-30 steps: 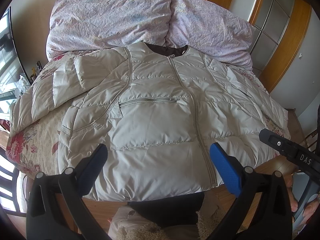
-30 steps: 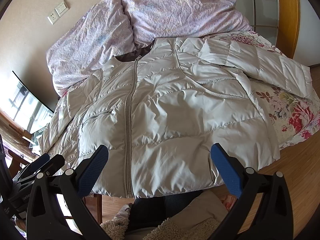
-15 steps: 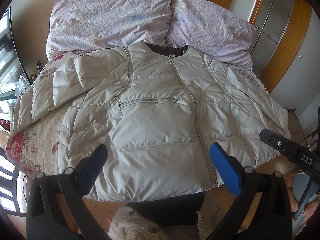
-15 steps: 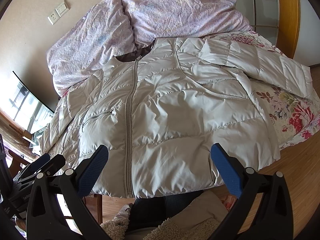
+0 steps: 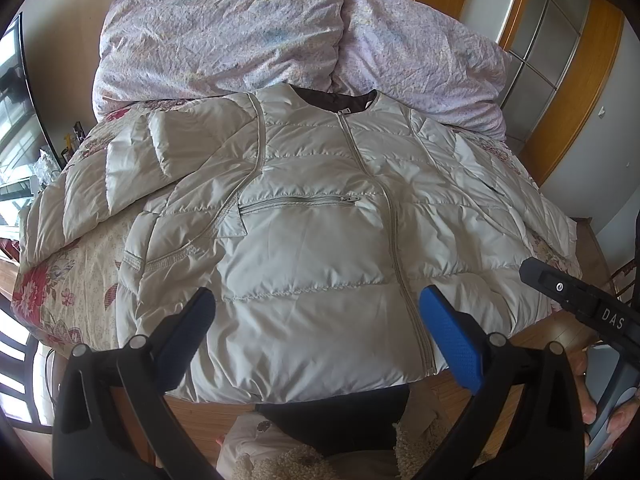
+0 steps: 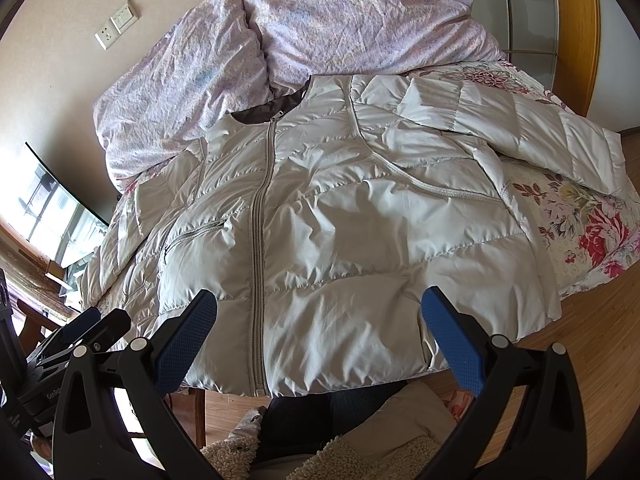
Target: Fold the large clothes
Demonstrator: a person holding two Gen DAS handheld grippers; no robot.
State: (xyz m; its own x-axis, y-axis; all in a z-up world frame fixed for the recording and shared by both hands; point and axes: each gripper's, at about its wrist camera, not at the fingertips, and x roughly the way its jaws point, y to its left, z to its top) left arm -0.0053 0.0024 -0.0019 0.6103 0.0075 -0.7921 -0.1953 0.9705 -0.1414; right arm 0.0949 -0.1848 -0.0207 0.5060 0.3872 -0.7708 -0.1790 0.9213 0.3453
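**Q:** Straight ahead of your left gripper, what've you got?

**A:** You've got the puffer jacket lying face up, zipped, spread flat on the floral bedspread. Its hem sits right between your blue pads, but nothing's pinched; the jaws are spread wide and holding nothing. One sleeve runs off to the claw's left.

**Q:** And your right gripper?

**A:** Same deal: fingers wide apart, empty, hovering over the hem of the jacket. From there the other sleeve stretches out to the claw's right across the bedspread. The jacket's bottom edge hangs a bit over the near edge of the bed.

**Q:** Room stuff?

**A:** Beyond the collar, far from both claws, two crumpled lilac pillows lean on the wall. There's a wall switch and socket up to the right claw's left, a wood-framed glass door off to the left claw's right, and wooden floor below the bed edge. Your other gripper peeks into each view's side.
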